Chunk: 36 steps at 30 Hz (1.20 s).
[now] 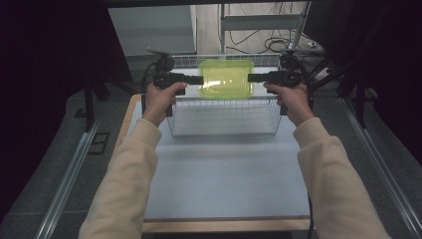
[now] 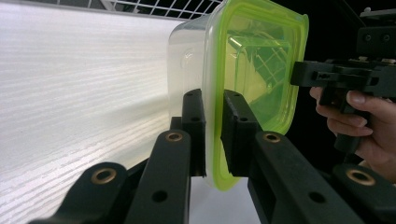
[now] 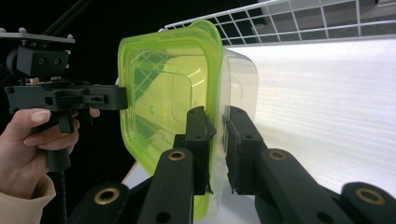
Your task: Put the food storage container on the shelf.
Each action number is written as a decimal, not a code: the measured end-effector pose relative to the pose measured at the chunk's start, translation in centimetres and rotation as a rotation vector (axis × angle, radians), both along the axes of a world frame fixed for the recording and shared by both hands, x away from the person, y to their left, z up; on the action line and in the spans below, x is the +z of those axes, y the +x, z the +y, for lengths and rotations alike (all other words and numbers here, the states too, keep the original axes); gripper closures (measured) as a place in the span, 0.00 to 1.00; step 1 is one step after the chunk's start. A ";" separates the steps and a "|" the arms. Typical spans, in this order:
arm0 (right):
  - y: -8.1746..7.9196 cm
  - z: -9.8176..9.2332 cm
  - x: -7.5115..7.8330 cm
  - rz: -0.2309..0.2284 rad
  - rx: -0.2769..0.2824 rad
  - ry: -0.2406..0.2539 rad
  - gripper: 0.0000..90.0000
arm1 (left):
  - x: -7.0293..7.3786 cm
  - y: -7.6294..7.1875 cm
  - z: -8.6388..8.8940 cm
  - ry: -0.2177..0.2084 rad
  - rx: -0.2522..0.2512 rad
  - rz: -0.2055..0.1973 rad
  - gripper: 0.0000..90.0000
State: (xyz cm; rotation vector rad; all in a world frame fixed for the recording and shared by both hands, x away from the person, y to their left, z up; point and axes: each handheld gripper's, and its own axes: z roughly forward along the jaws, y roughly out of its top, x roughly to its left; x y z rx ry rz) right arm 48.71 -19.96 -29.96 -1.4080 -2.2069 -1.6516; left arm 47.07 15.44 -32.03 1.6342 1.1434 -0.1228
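Green and see-through, the plastic lid (image 1: pixel 226 78) sits on a clear plastic box (image 2: pixel 189 60) with round corners, and the two together hang in the air over the white wire basket (image 1: pixel 225 115). From above, the box is at about 12 o'clock on the table, right over the far half of the basket.

Two grippers hold it up, one on each side. The left gripper (image 2: pixel 214 133) bites the lid's edge at the 9 o'clock side, with one black jaw on top of the rim and one under it. The right gripper (image 3: pixel 218 140) does the same at the 3 o'clock side. Both are clamped on the green rim, and I think that is because the rim sticks out and gives the jaws something thin to pinch.

Holding it from both sides keeps the box flat, so it will not tip. One gripper alone might let it swing down.

The person's left hand (image 1: pixel 160 98) and right hand (image 1: pixel 294 99) squeeze the handles, with cream sleeves (image 1: pixel 130 172) reaching in from 6 o'clock. The basket stands on a pale grey mat (image 1: pixel 224 179) on the table. It looks like the box is meant to go down into the basket.
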 end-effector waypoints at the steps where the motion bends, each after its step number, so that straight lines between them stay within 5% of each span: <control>1: 0.1 0.0 -0.1 -0.001 -0.003 -0.001 0.89 | -0.2 0.2 0.0 -0.003 0.003 0.004 0.90; 14: 1.6 -0.2 -0.8 0.017 -0.041 -0.006 0.87 | -0.6 2.0 -0.7 -0.025 0.036 0.034 0.89; 21: 2.4 0.4 -1.6 -0.014 -0.083 -0.102 0.62 | -1.6 2.7 -1.2 -0.006 0.072 0.050 0.66; 27: 2.4 0.0 -2.1 -0.034 -0.117 -0.102 0.50 | -1.9 2.7 -1.1 -0.014 0.081 0.025 0.46; 31: 1.9 -0.6 -1.7 -0.059 -0.119 -0.094 0.48 | -1.4 1.8 -0.8 -0.013 0.123 -0.031 0.39; 36: 1.0 -1.2 -1.1 -0.090 -0.113 -0.084 0.45 | -0.8 0.7 -0.3 -0.006 0.118 -0.067 0.35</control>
